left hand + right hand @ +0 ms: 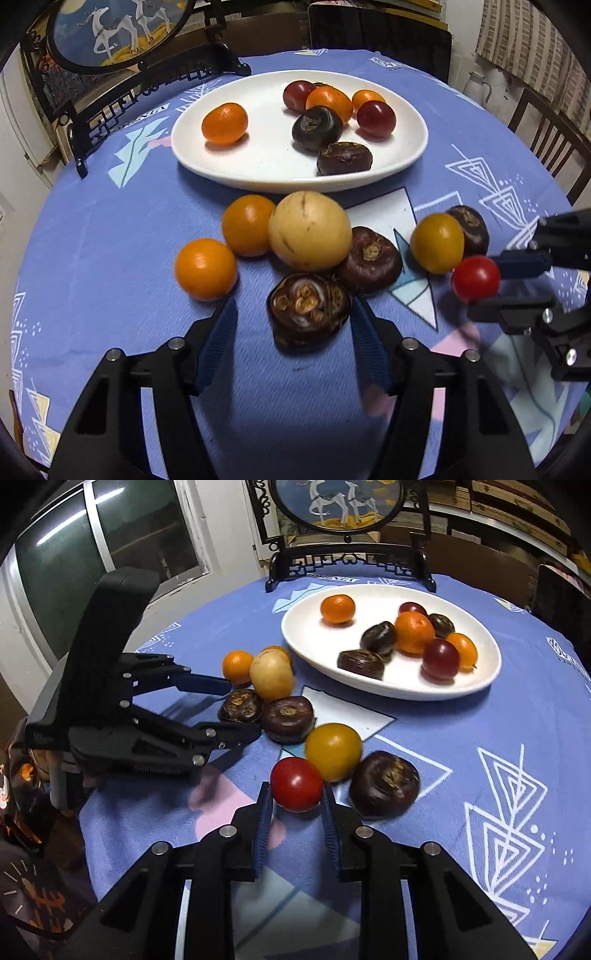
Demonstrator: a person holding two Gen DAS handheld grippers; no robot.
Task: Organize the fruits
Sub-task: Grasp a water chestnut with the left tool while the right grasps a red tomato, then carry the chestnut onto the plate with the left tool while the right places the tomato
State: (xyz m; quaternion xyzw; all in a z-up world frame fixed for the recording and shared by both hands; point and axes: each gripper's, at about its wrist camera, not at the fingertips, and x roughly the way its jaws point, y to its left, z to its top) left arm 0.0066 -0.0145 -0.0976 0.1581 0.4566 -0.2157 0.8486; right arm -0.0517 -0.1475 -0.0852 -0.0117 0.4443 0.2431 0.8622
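Note:
A white oval plate (pixel 258 162) (pixel 491 672) holds several oranges, dark red tomatoes and dark water chestnuts. On the blue cloth before it lie two oranges (pixel 206 268), a pale yellow fruit (pixel 309 230) (pixel 271 674), a yellow tomato (pixel 437 243) (pixel 333 751) and several water chestnuts. My left gripper (pixel 293 319) (pixel 236 709) is open around one water chestnut (pixel 308 314) (pixel 242 705). My right gripper (pixel 295 805) (pixel 484 284) has its fingers against both sides of a red tomato (pixel 296 784) (pixel 475 278), which sits low at the cloth.
A round deer picture on a black stand (pixel 110 33) (pixel 340 502) stands behind the plate. Wooden chairs (pixel 546 136) stand at the table's right edge. A window (pixel 110 546) is at the left.

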